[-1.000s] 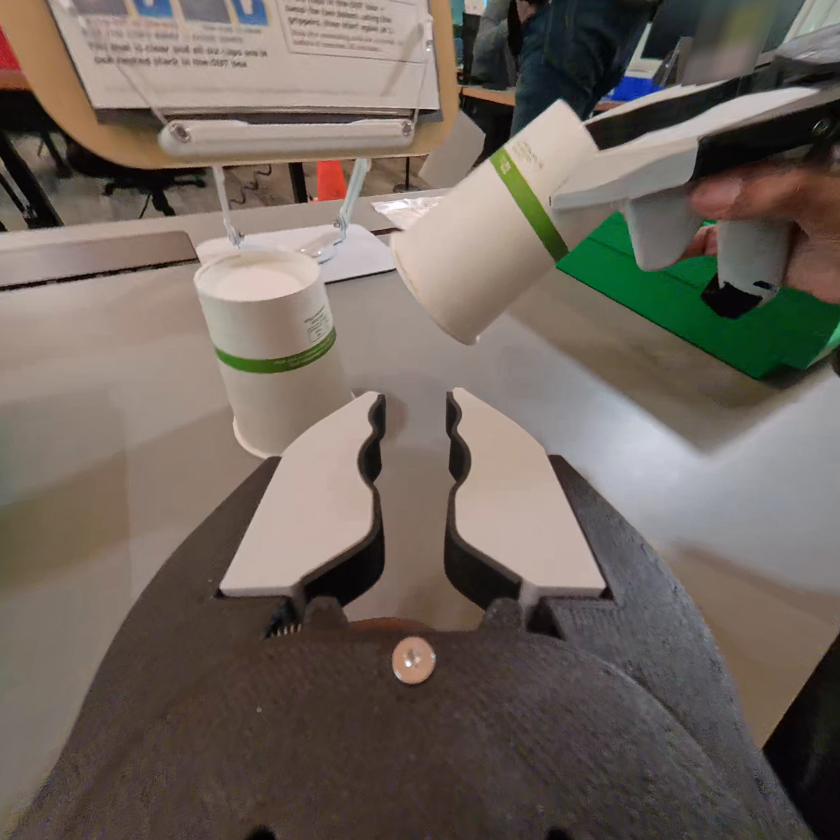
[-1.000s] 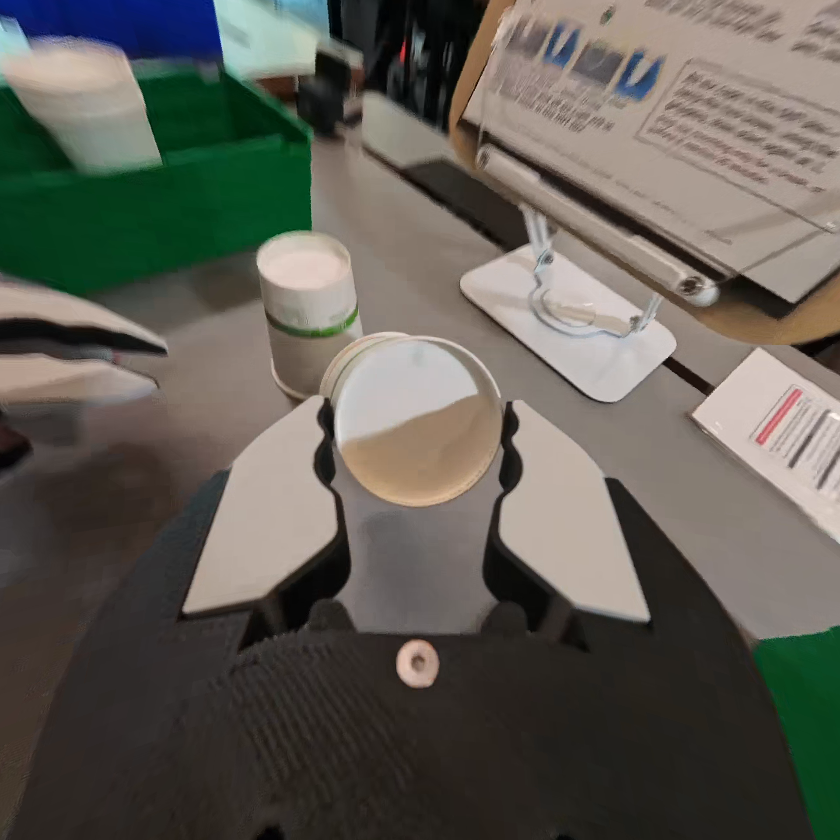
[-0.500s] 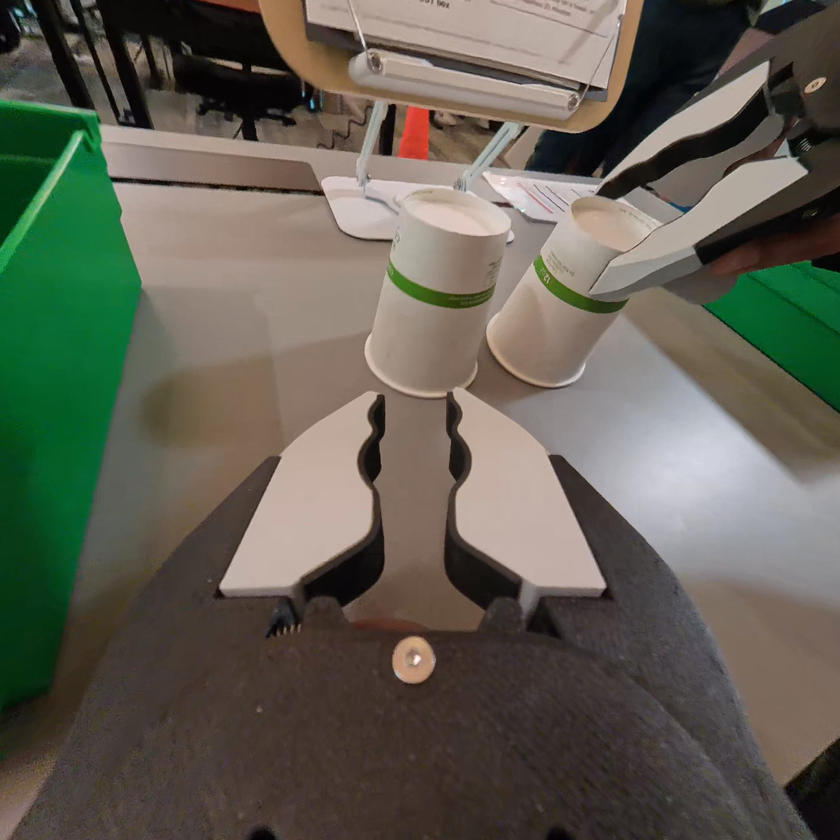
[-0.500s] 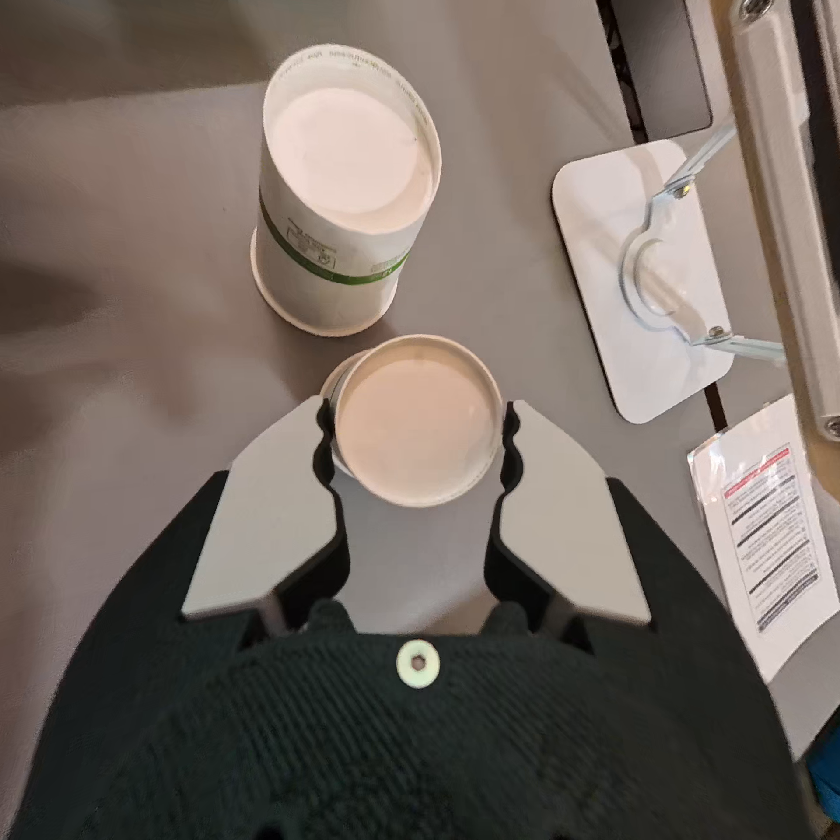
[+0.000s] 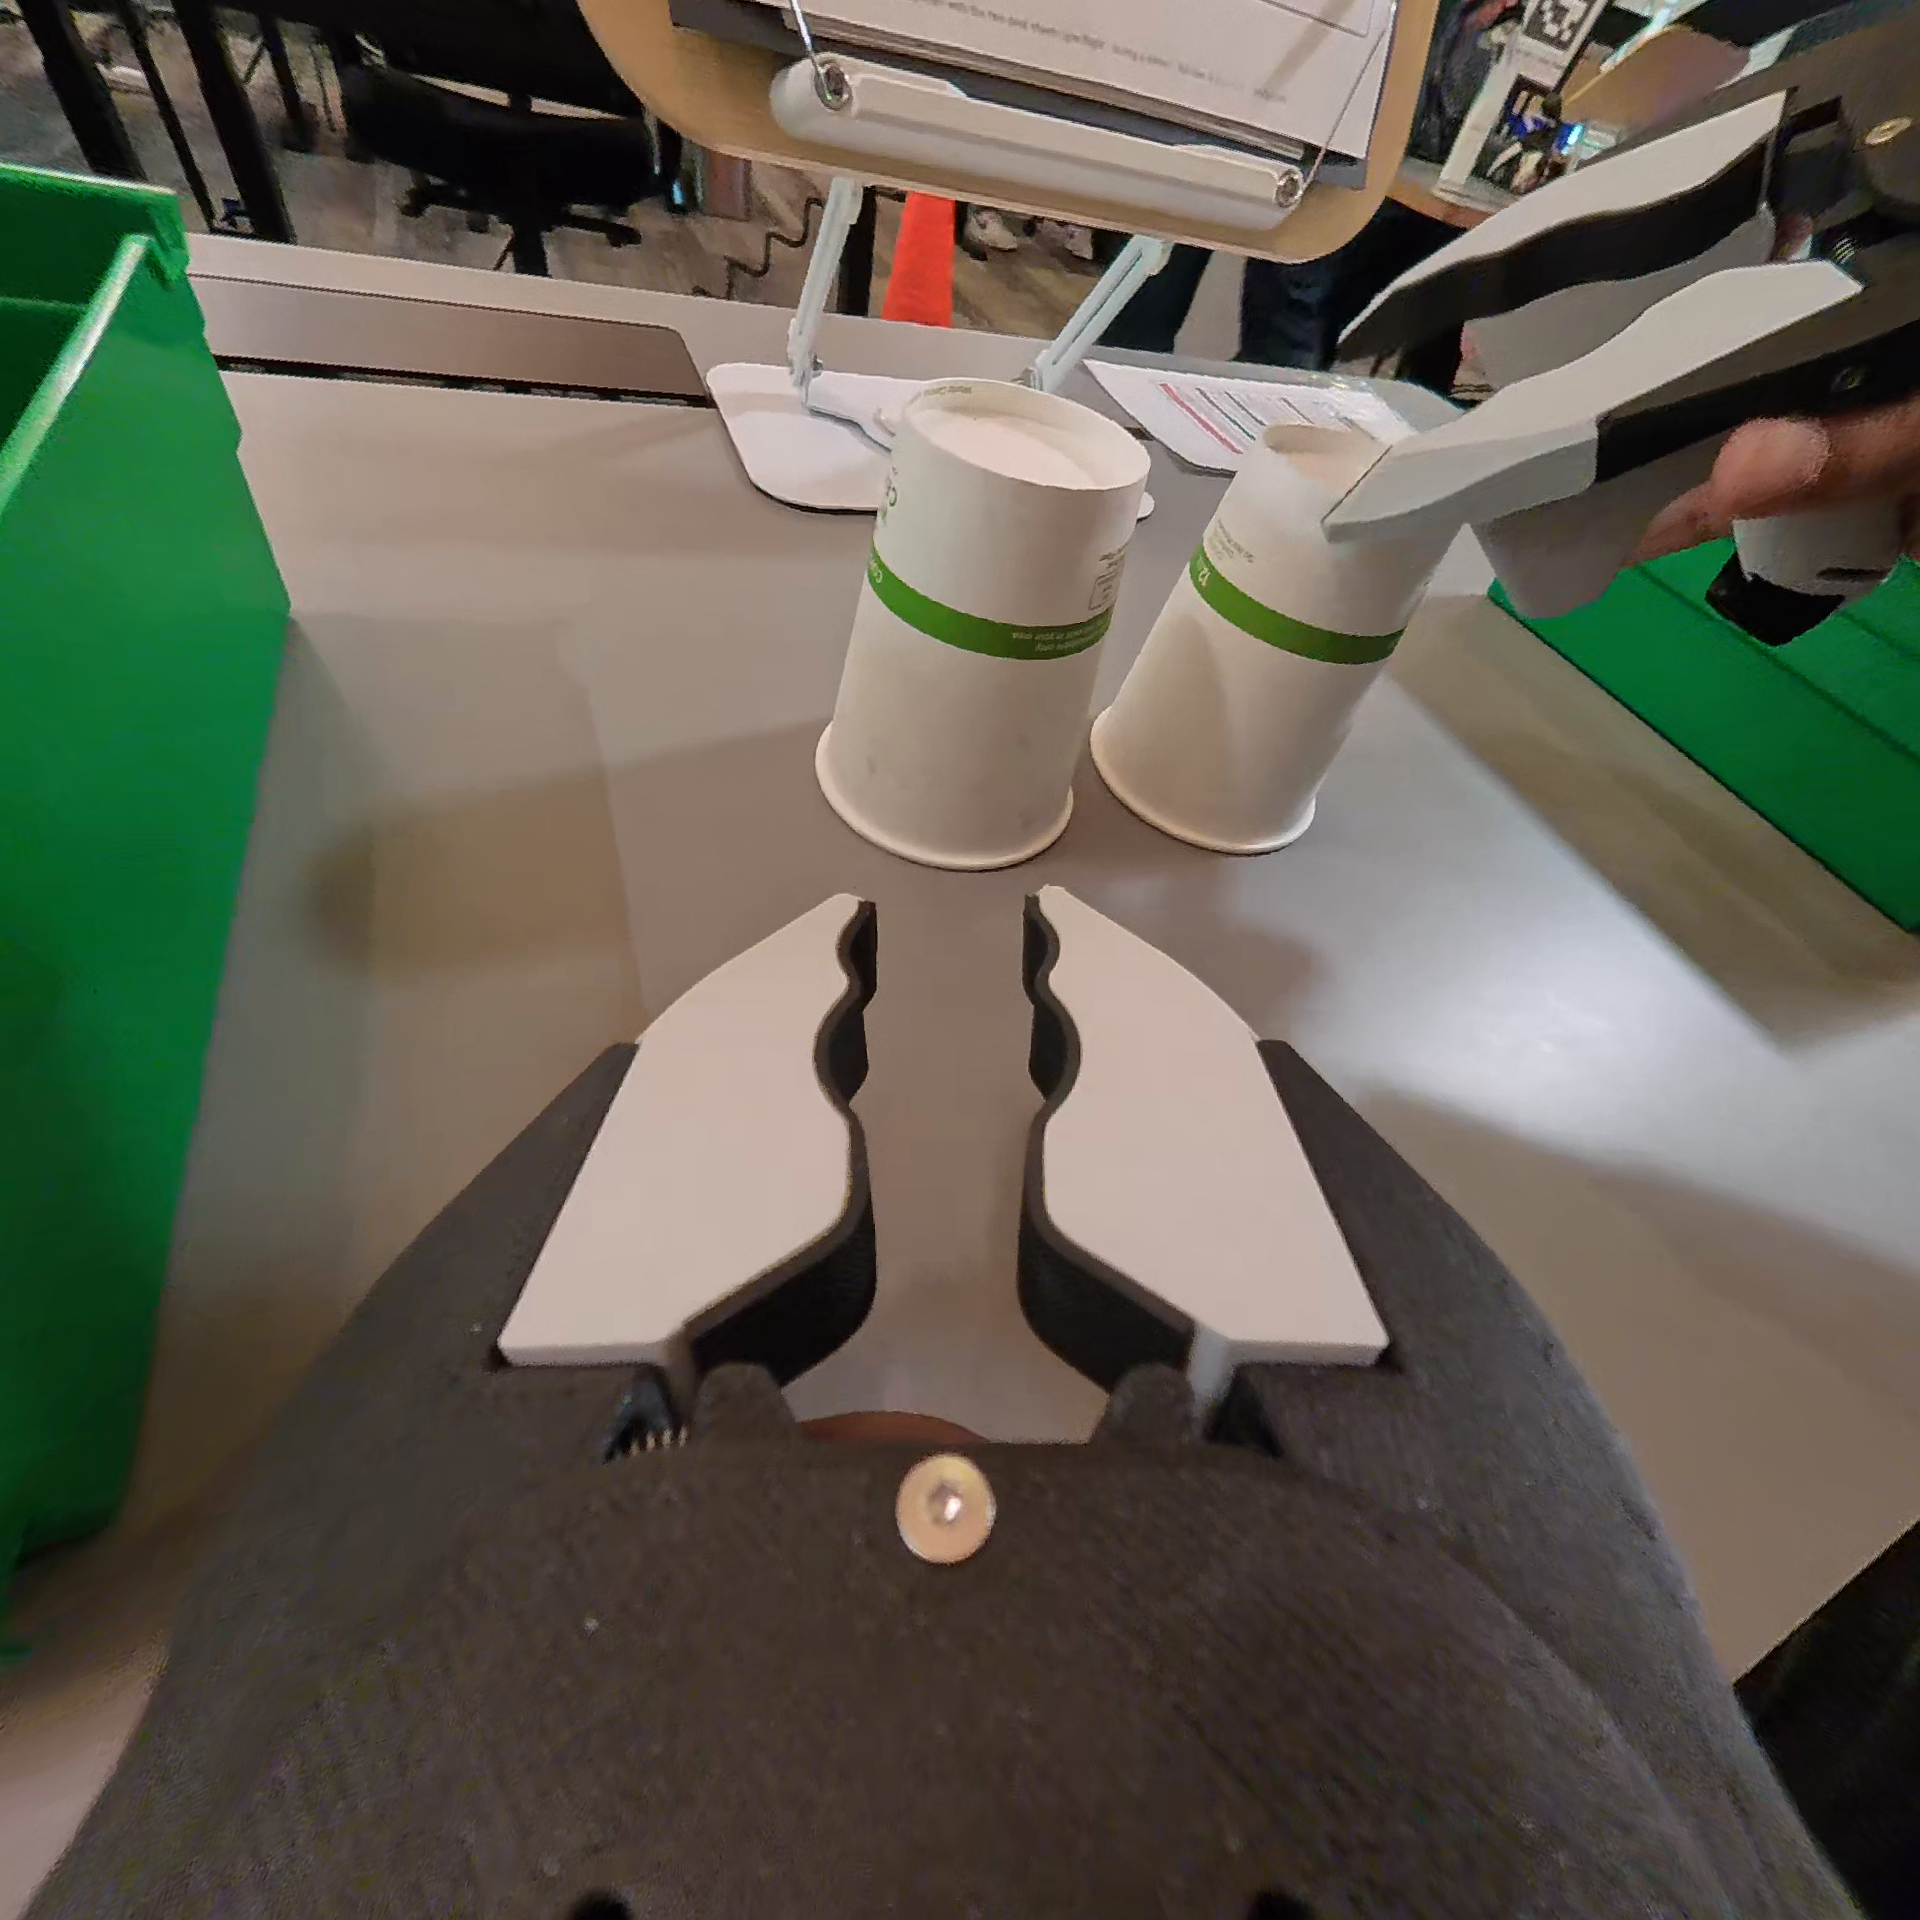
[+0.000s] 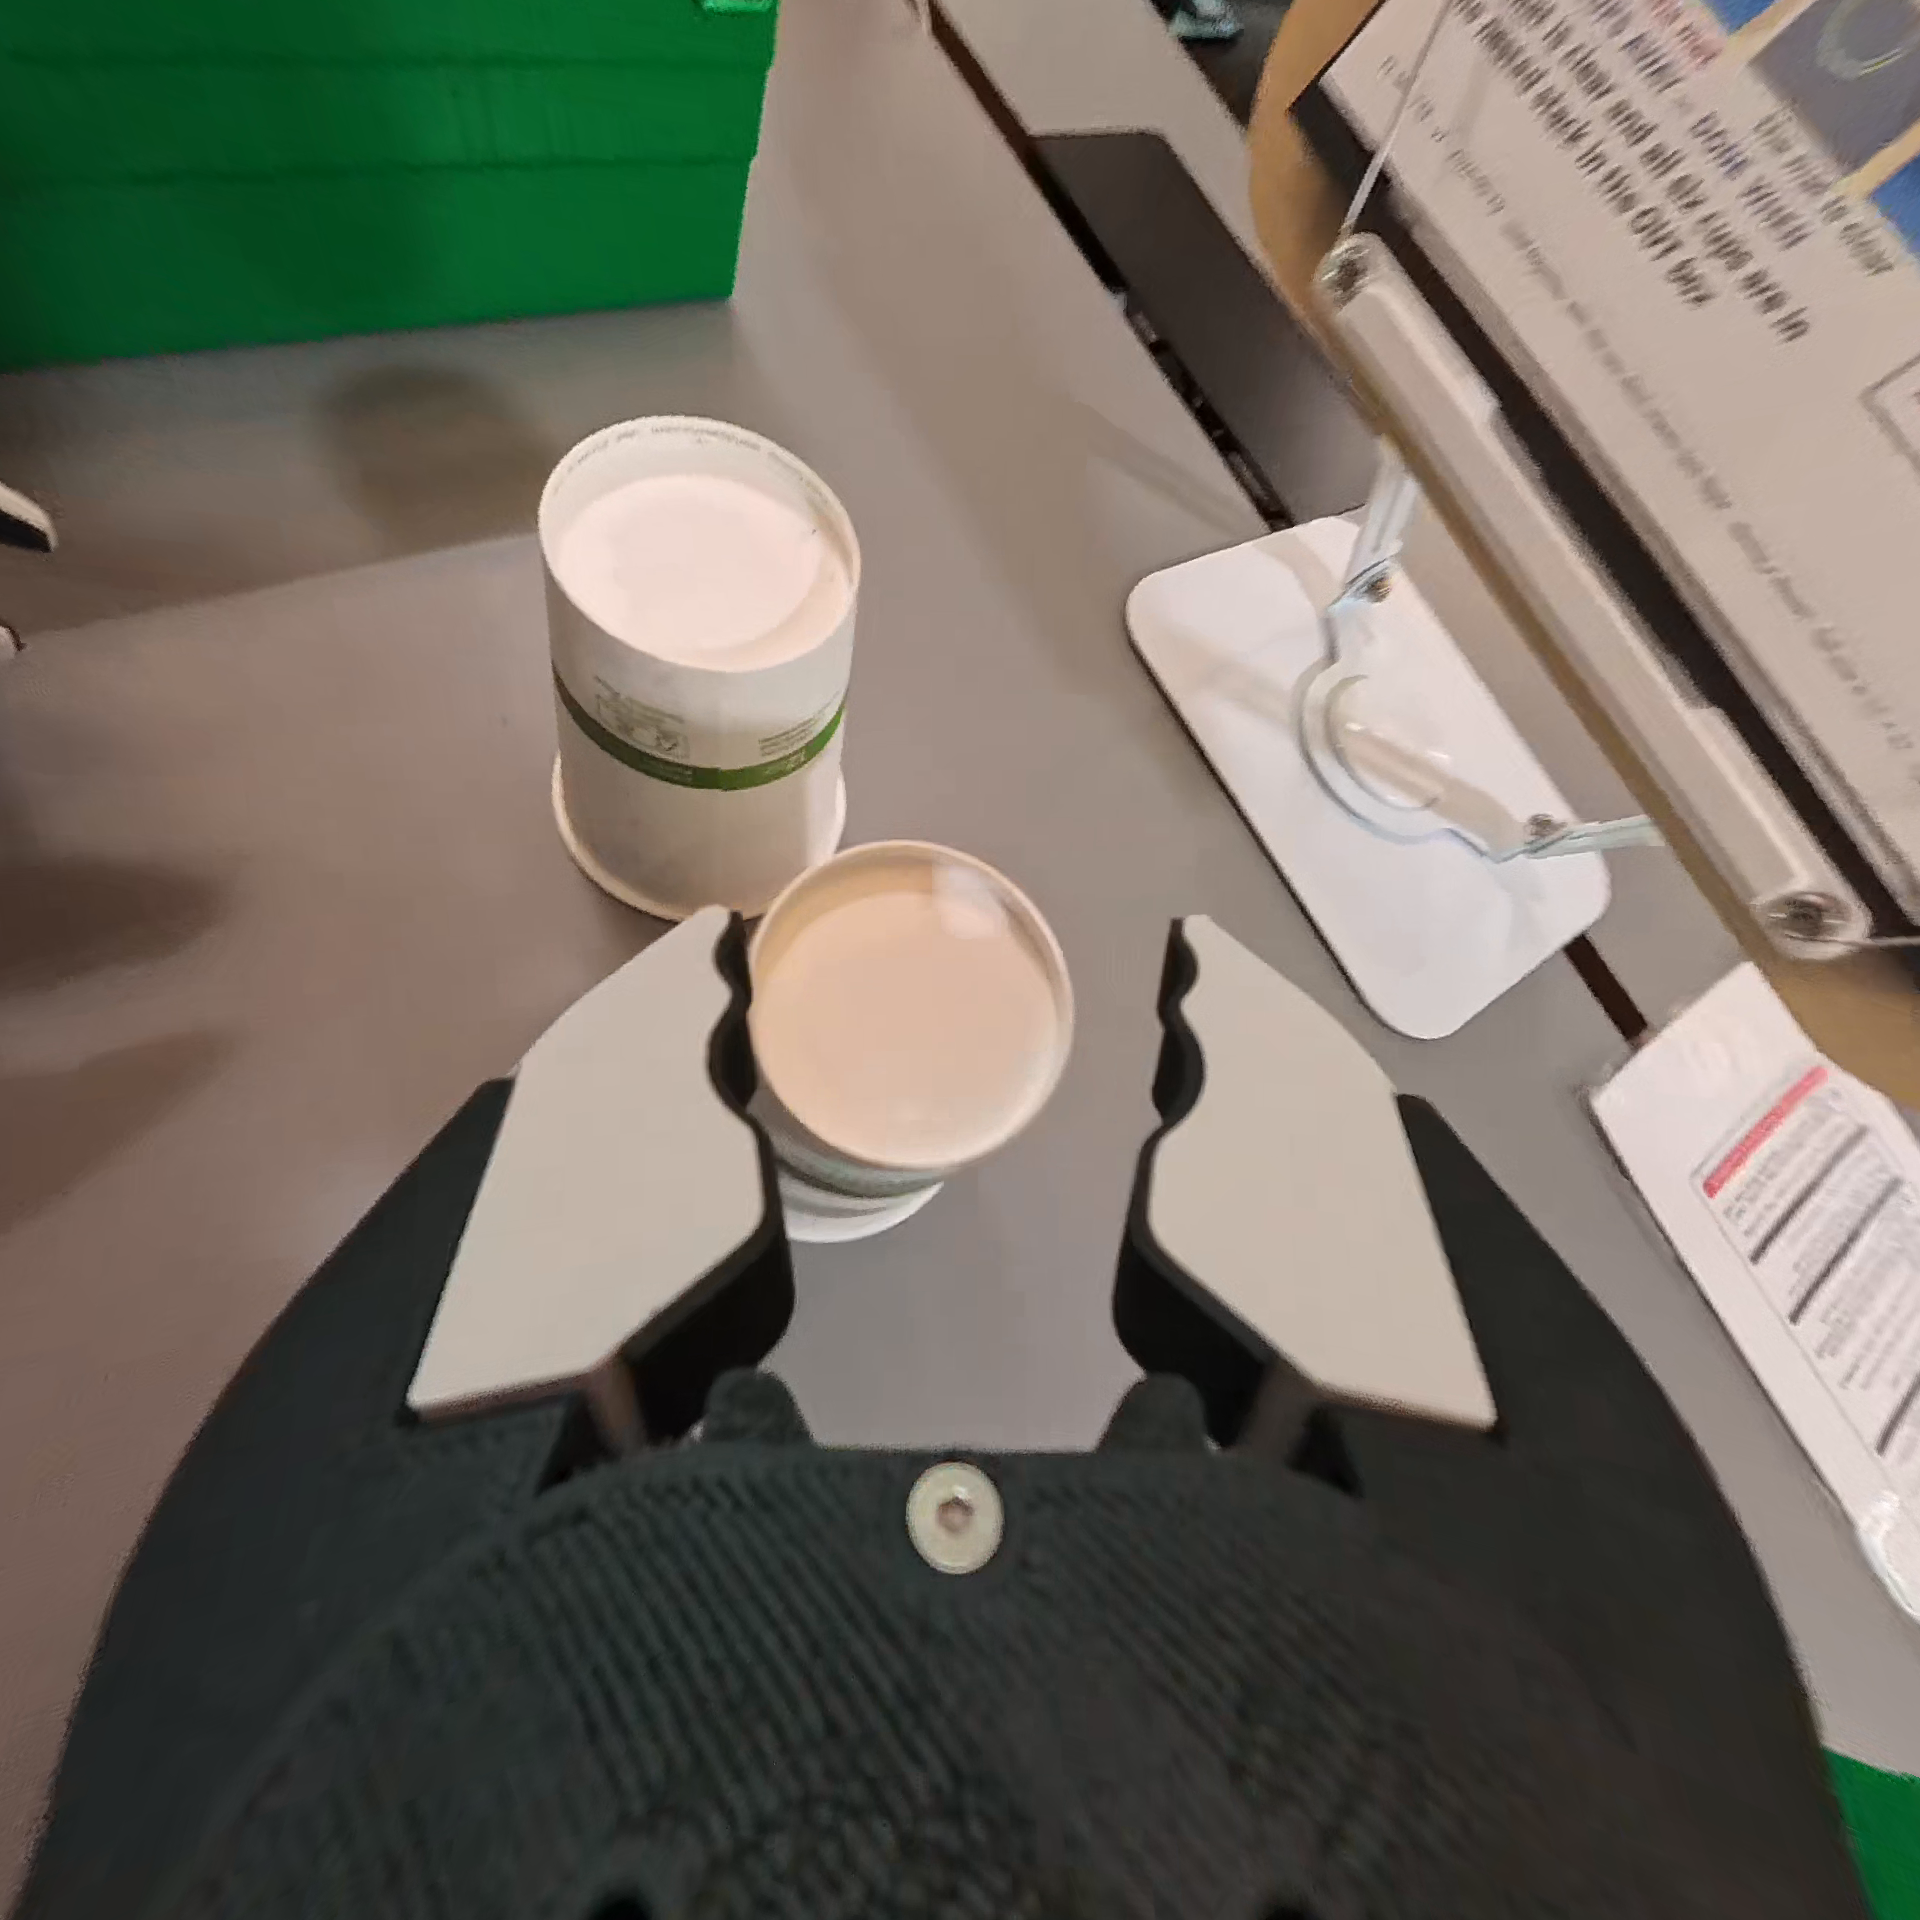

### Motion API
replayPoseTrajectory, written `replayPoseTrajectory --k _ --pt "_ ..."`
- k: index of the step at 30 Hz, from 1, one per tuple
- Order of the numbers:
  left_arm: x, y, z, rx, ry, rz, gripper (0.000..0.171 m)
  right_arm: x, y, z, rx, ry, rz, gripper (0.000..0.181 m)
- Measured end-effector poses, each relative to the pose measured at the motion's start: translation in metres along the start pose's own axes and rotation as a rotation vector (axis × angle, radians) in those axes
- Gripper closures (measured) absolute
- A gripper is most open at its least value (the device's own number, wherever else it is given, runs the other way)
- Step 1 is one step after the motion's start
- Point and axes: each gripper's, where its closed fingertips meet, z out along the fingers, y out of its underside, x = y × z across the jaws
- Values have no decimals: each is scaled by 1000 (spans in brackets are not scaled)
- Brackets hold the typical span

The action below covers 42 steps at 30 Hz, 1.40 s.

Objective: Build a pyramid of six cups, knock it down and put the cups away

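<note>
Two white paper cups with a green band stand upside down, side by side, on the grey table. In the left wrist view they are the left cup and the right cup. My left gripper is empty, its jaws a narrow gap apart, just short of the left cup. My right gripper is open around the right cup, which rests on the table. The cup touches one finger and stands clear of the other. The left cup is just beyond it. The right gripper also shows in the left wrist view.
A green bin stands at the left and another at the right. A clipboard stand with a white base is behind the cups. A laminated sheet lies beside it. A hand holds the right gripper.
The right gripper brought its cup down, set it upside down beside the first cup, and opened its jaws. The left gripper stayed empty and now faces both cups.
</note>
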Motion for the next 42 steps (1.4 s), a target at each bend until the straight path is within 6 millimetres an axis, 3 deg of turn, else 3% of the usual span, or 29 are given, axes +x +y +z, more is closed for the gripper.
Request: replayPoseTrajectory --k 5,7,10,13,15,18,22,28,32,42 --pt "8 -1 7 -5 30 8 144 27 -13 -35 253 104 115 111" --pt "11 -1 10 -8 47 3 144 37 -13 -52 413 101 296 130" --pt "17 -2 15 -12 79 -13 144 44 2 -67 611 95 550 122" --pt "26 1 22 -35 120 -25 144 28 31 -46 553 92 588 90" --pt "35 3 26 -50 163 -37 143 9 44 -24 451 53 542 80" --pt "47 6 32 -73 211 -17 142 -8 48 -7 399 35 475 80" --pt "58 12 37 -104 250 21 141 -19 46 -3 385 13 411 81" --pt "63 16 35 -124 277 14 141 -18 50 4 351 -63 482 93" --pt "56 17 27 -122 262 -9 141 -18 51 14 309 -100 484 111" --pt "30 18 5 -94 185 -52 141 7 44 31 305 -28 465 112"
